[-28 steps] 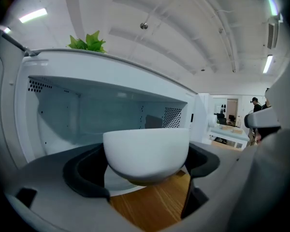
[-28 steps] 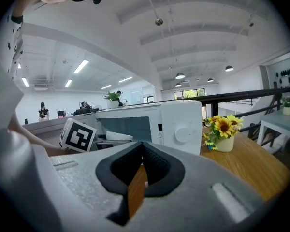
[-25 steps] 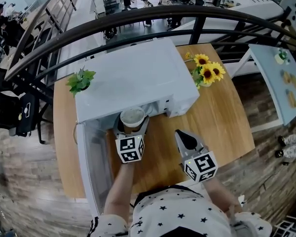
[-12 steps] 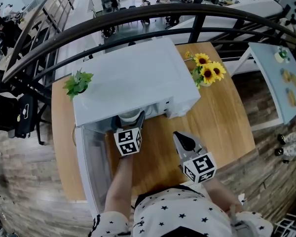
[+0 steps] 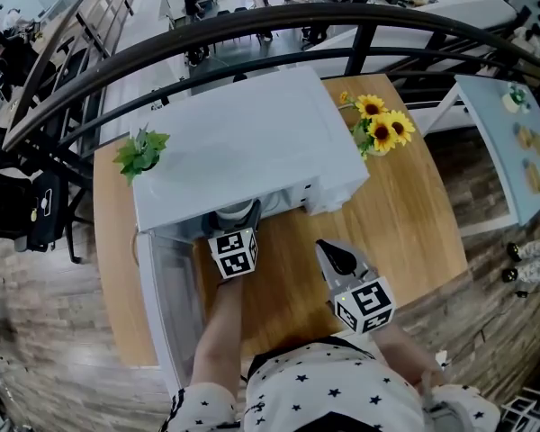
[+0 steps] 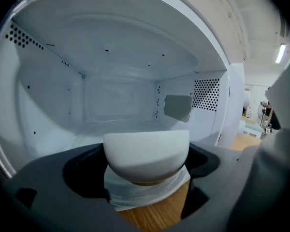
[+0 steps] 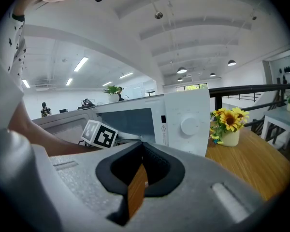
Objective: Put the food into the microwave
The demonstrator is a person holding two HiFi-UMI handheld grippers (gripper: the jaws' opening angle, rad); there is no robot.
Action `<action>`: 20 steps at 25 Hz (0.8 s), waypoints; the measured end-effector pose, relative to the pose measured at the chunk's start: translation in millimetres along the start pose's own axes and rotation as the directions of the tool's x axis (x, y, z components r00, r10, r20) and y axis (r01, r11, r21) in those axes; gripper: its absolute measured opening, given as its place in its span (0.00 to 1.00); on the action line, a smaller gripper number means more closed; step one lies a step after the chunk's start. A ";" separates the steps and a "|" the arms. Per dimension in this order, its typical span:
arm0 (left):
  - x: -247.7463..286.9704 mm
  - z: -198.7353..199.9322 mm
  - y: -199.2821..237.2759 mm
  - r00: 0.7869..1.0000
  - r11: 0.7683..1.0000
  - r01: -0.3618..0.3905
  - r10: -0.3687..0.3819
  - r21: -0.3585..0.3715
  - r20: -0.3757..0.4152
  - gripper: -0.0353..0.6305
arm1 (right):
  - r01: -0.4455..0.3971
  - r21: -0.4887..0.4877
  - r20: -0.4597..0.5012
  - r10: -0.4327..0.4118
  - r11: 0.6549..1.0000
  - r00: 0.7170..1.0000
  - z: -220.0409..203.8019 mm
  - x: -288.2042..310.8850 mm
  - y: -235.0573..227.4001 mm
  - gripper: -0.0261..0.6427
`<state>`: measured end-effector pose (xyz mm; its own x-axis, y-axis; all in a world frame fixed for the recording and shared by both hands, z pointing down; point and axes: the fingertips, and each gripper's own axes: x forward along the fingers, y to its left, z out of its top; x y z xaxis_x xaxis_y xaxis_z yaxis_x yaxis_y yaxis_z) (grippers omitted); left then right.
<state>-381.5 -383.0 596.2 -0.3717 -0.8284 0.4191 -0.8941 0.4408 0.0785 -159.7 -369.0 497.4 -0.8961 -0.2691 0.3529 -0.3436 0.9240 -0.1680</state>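
At the mouth of the open microwave (image 5: pixel 243 142), the left gripper (image 5: pixel 235 223) reaches in with its fingers (image 6: pixel 43 192) closed on a white bowl (image 6: pixel 146 151), 1 finger on each side. The bowl sits level in the grip, just inside the opening. I cannot tell whether its base touches the cavity floor (image 6: pixel 111 124). A crinkled, clear-white layer shows under the bowl, with the wood of the desk (image 5: pixel 405 214) below that.

The step in hand, as I judge it, is setting the bowl down inside. It would go best by carrying the bowl toward the middle of the cavity and holding it level so nothing slops. Lower it until the floor takes the weight, and only then spread the fingers and draw straight back. The way out should stay clear of the door (image 5: pixel 166 286), which hangs open on the left.

The right gripper (image 5: pixel 333 254) hovers over the desk in front of the microwave, well apart from the bowl. Its fingers are pressed together on nothing.

What the bowl holds cannot be seen. The left gripper view shows only its outer side, and in the head view the microwave's top covers most of it. The cavity holds nothing else. A pale vase (image 7: pixel 230 137) beside the microwave's right side holds sunflowers (image 5: pixel 378 129). A green plant (image 5: pixel 142 148) stands at the left, its pot hidden.
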 end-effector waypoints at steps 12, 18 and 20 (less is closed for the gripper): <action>-3.1 -12.6 1.8 0.998 0.998 -0.022 0.025 0.053 -0.058 0.79 | -0.016 0.005 0.009 0.016 1.000 1.000 0.1 1.8 6.5 0.05; -2.6 -21.2 5.3 0.995 0.997 -0.032 0.038 0.068 -0.093 0.79 | -0.022 0.006 0.006 0.022 1.000 1.000 -1.2 0.9 10.0 0.05; -0.8 -21.0 5.7 0.995 0.997 -0.034 0.040 0.065 -0.096 0.79 | -0.022 0.006 0.005 0.022 1.000 1.000 -2.0 1.0 11.0 0.05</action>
<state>-381.1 -372.6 615.3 -0.3816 -0.7728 0.5071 -0.8953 0.4455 0.0051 -163.7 -358.6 497.8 -0.9050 -0.2497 0.3445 -0.3251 0.9281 -0.1813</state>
